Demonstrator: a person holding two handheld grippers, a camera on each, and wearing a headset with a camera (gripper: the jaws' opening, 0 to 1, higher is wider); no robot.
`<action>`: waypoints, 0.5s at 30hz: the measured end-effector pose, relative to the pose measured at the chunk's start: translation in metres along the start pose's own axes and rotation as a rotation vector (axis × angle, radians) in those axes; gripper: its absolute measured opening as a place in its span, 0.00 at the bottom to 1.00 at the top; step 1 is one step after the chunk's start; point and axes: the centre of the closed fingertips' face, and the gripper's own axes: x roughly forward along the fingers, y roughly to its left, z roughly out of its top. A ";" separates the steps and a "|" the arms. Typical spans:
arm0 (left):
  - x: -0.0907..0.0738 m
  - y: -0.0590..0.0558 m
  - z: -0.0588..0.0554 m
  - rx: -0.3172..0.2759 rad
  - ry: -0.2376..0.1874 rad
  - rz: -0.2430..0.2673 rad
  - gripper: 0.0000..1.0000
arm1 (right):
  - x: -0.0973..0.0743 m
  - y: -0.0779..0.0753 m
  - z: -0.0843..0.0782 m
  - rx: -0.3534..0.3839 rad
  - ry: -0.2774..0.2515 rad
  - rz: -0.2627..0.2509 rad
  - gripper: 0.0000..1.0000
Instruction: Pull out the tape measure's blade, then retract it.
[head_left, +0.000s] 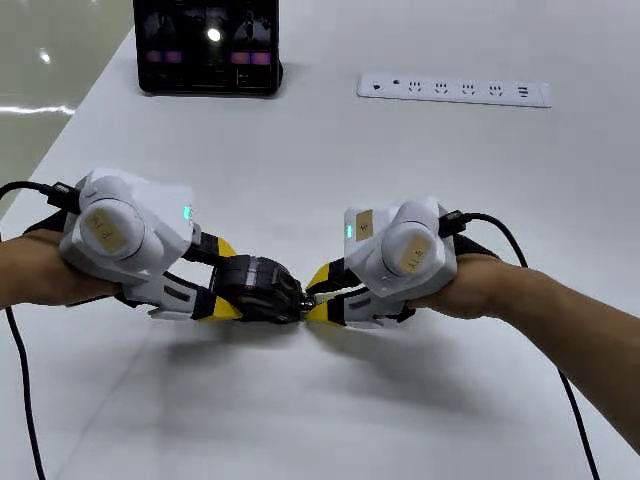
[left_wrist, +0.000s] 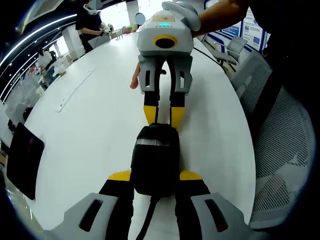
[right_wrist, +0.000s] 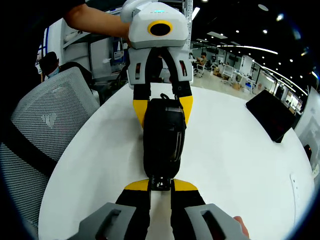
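Clamping tape measure (head_left: 255, 288) in left claw (head_left: 228, 280) to anchor it, low over worktop (head_left: 400, 150). Pinching blade tip (right_wrist: 160, 183) in right claw (head_left: 322, 297) at case mouth, so pull goes straight. Hardly extended yet.

- On the tape measure (head_left: 255, 287), the blade tip is hidden between the jaws of the right tool (head_left: 320, 295).
- The dark screen (head_left: 208, 45) is cut off by the head view's top edge.
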 end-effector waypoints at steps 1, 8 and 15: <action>0.000 0.000 0.000 -0.005 -0.004 0.000 0.25 | 0.000 0.000 0.000 -0.004 0.001 -0.001 0.12; -0.001 0.000 0.000 -0.011 -0.010 -0.003 0.25 | -0.001 0.001 0.000 -0.026 0.011 -0.008 0.10; -0.001 -0.001 0.000 -0.016 -0.012 -0.004 0.25 | -0.001 0.002 -0.001 -0.020 0.015 -0.007 0.10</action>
